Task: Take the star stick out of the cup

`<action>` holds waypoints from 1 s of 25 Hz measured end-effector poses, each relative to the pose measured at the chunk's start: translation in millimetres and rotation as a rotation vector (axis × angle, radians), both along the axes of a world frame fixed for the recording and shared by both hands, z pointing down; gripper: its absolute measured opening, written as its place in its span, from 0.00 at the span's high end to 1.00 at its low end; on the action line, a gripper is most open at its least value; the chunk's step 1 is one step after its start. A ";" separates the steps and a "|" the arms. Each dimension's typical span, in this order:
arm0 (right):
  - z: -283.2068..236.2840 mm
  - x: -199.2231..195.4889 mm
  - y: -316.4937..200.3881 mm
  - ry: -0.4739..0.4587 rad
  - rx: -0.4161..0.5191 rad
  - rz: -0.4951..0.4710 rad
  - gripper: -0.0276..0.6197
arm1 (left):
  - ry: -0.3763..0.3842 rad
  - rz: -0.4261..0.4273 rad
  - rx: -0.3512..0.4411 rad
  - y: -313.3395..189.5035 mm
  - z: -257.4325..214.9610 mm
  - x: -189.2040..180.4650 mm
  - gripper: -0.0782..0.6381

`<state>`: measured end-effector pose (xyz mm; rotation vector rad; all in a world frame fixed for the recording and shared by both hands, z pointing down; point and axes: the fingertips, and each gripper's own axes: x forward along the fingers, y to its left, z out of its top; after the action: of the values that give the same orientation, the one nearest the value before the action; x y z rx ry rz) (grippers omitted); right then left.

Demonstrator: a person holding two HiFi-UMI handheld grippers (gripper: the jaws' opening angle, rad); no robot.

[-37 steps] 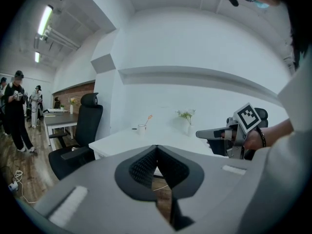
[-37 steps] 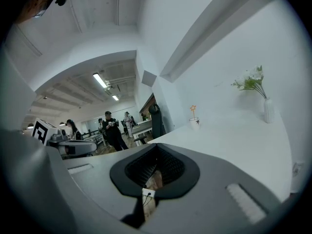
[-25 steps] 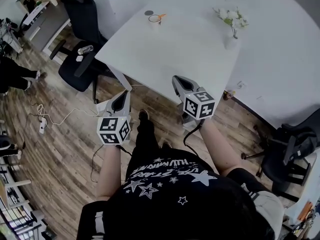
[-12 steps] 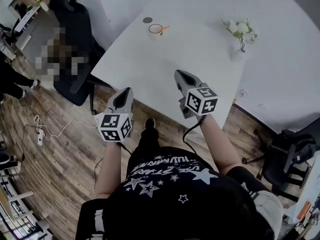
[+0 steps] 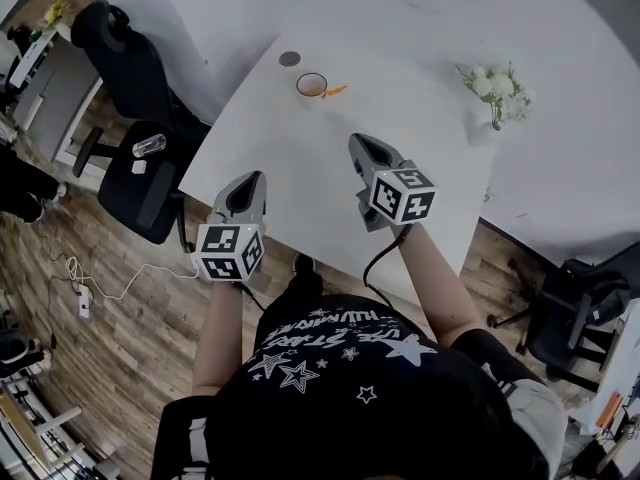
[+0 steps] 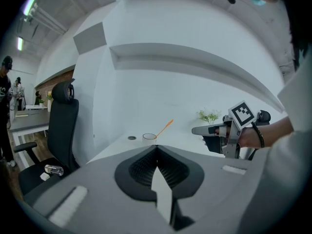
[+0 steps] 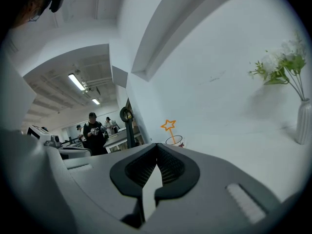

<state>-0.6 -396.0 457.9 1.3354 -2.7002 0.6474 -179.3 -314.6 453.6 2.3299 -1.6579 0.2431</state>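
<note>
**Grippers shut and empty, star stick standing in the cup**

Both grippers are held over the near part of the desk with their jaws pressed together and nothing between them. The right gripper (image 5: 358, 145) hangs above the middle of the desk (image 5: 410, 78), its tips pointing toward the far side. Its own view shows the two dark pads meeting at the tip (image 7: 156, 145). The left gripper (image 5: 255, 177) is over the near left corner, and its view shows the same closed, empty pinch (image 6: 156, 146). Each is well apart from the cup.

The star stick (image 7: 169, 126) is orange and stands tilted in the cup (image 5: 312, 85), which is near the far left corner of the desk. Its star end rises clear of the rim. From the head view the stick (image 5: 335, 90) leans out over the cup's right side. In the left gripper view it slants up to the right (image 6: 165, 128) from the cup (image 6: 149, 137).

Just beyond the cup, closer to that far left corner, lies a small dark round disc (image 5: 289, 58). Near the right edge of the desk stands a slim vase (image 5: 483, 128) of white flowers (image 5: 497, 84).

Off the desk's left edge, a black office chair (image 5: 125, 63) stands on the wooden floor (image 5: 110, 348), and a second chair has a clear bottle (image 5: 148, 146) lying on its seat. In the right gripper view, people (image 7: 92, 133) stand far off in the room.
</note>
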 end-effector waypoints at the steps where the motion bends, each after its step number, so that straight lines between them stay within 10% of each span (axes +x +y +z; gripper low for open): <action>1: 0.2 -1.2 -6.9 0.001 -0.003 0.006 0.93 | 0.001 0.004 0.000 -7.9 -0.6 -1.6 0.89; 25: 48.1 -29.8 -111.8 0.094 -0.005 0.182 0.72 | 0.044 0.099 -0.087 -115.9 35.2 -28.0 0.89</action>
<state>-30.4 -507.8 506.0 1.5819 -2.5227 0.5882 -207.3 -430.5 488.8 2.3382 -1.4833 0.2766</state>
